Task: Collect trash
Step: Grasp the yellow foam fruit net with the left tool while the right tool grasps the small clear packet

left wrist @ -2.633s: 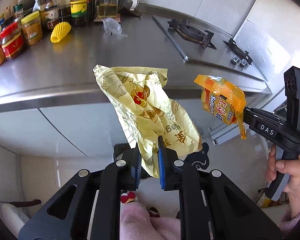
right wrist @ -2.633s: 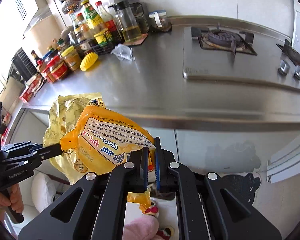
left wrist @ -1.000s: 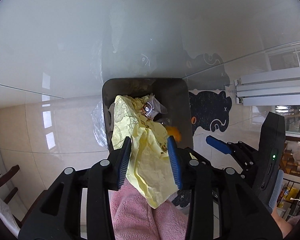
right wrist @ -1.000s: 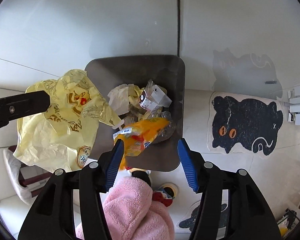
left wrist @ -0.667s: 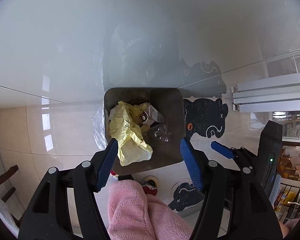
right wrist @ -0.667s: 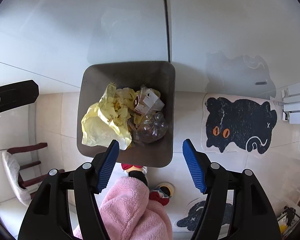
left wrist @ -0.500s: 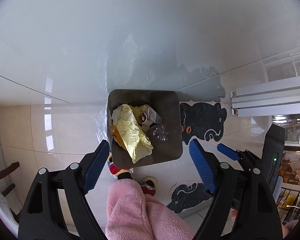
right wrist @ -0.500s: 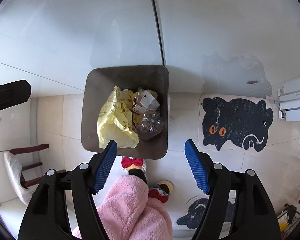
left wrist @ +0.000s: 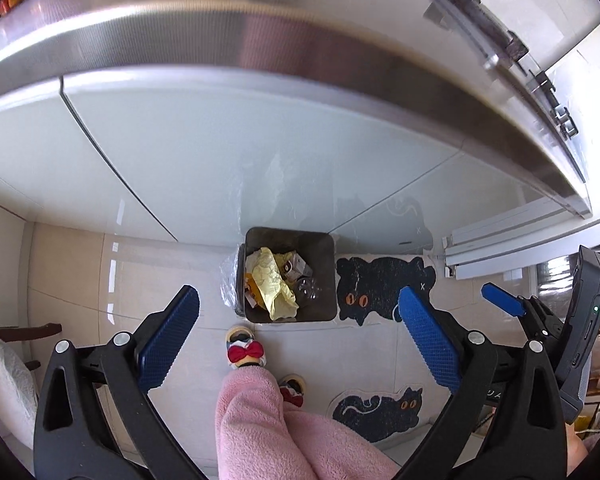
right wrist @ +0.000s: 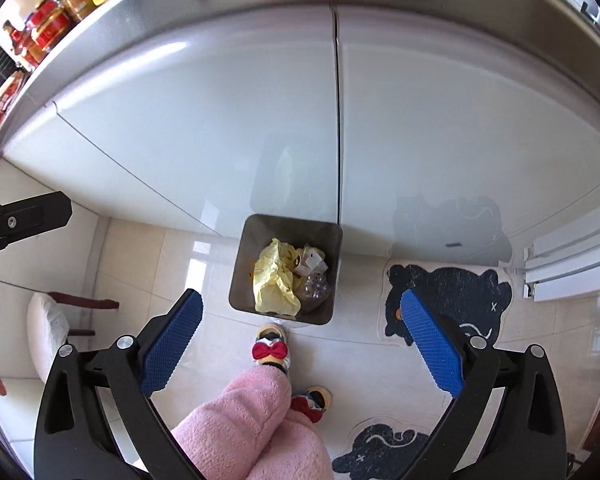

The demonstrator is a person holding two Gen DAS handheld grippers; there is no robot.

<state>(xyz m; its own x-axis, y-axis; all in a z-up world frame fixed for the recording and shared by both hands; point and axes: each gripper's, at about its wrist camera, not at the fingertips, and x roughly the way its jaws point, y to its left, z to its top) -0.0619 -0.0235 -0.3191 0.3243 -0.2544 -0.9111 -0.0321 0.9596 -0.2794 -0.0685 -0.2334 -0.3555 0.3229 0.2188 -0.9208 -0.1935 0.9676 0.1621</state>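
Down on the tiled floor, right against the white cabinet doors (right wrist: 228, 120), a dark square trash bin (right wrist: 288, 228) is sitting with its mouth open, and the trash is already lying inside it. Filling the 9 o'clock side of the bin is a crumpled yellow bag (right wrist: 274, 282), with a bit of orange wrapper (left wrist: 252, 290) peeking out along its left edge in the left wrist view. Over at 3 o'clock inside the bin, a small white carton (right wrist: 310, 262) is resting above a clear plastic bottle (right wrist: 314, 292). Both claws are hanging high over the bin and gripping nothing: the left gripper (left wrist: 298, 340) is spread wide with its blue pads (left wrist: 168, 340) far apart, and the right gripper (right wrist: 300, 344) is gaping the same way. At 3 o'clock from the bin a black cat mat (right wrist: 448, 300) is lying flat on the floor, apart from it. At 6 o'clock, just beside the bin's near edge, a slipper with a red bow (right wrist: 270, 346) is poking out from under a pink fuzzy leg (right wrist: 244, 424). Jars (right wrist: 52, 20) are lining the steel counter edge at 11 o'clock.
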